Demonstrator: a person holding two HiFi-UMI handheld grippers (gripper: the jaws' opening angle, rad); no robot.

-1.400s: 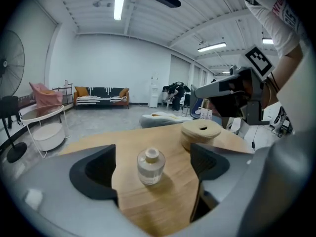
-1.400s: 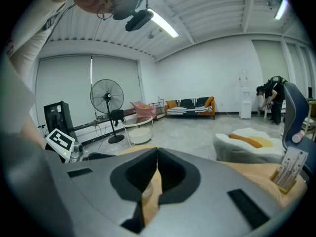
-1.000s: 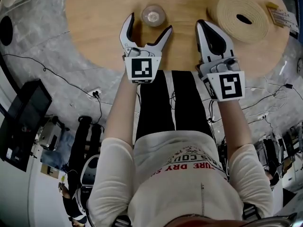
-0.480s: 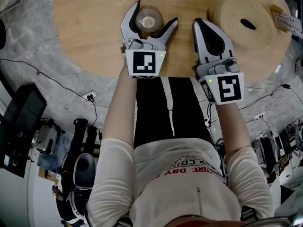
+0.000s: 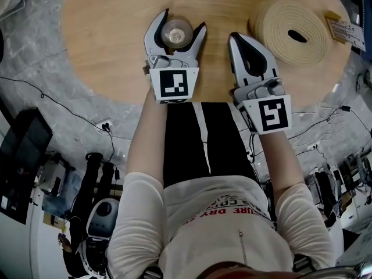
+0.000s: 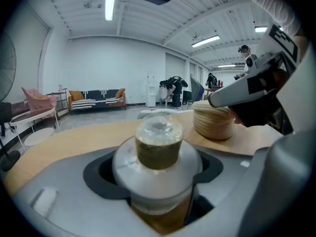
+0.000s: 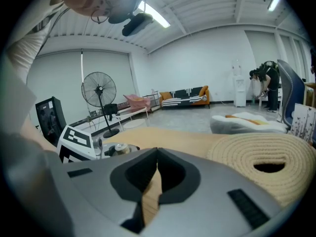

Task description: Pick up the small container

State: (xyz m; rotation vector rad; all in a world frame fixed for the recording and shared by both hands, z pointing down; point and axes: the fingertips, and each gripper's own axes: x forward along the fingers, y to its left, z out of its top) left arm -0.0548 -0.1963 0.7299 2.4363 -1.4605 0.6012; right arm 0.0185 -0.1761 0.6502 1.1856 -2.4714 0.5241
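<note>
The small container (image 5: 177,32), a clear lidded jar with brownish contents, stands on the round wooden table (image 5: 110,45). My left gripper (image 5: 183,20) has just been closing around it; its jaws hug the jar on both sides, and the inner faces touch it. In the left gripper view the jar (image 6: 158,152) fills the hollow between the jaws. My right gripper (image 5: 234,38) lies to the right of the jar, shut, with nothing in it. Its jaws meet at a thin seam (image 7: 157,149). From there the jar (image 7: 121,148) shows at the far left.
A coiled beige woven roll (image 5: 293,25) lies at the table's right, just beyond my right gripper, and also shows as the roll (image 7: 266,167). A printed card (image 5: 343,25) sits by the right rim. Cables and equipment lie on the floor around the table.
My left gripper moved forward until the container stood between its jaws, and the jaws then narrowed onto it. The right gripper stayed shut and barely shifted.
</note>
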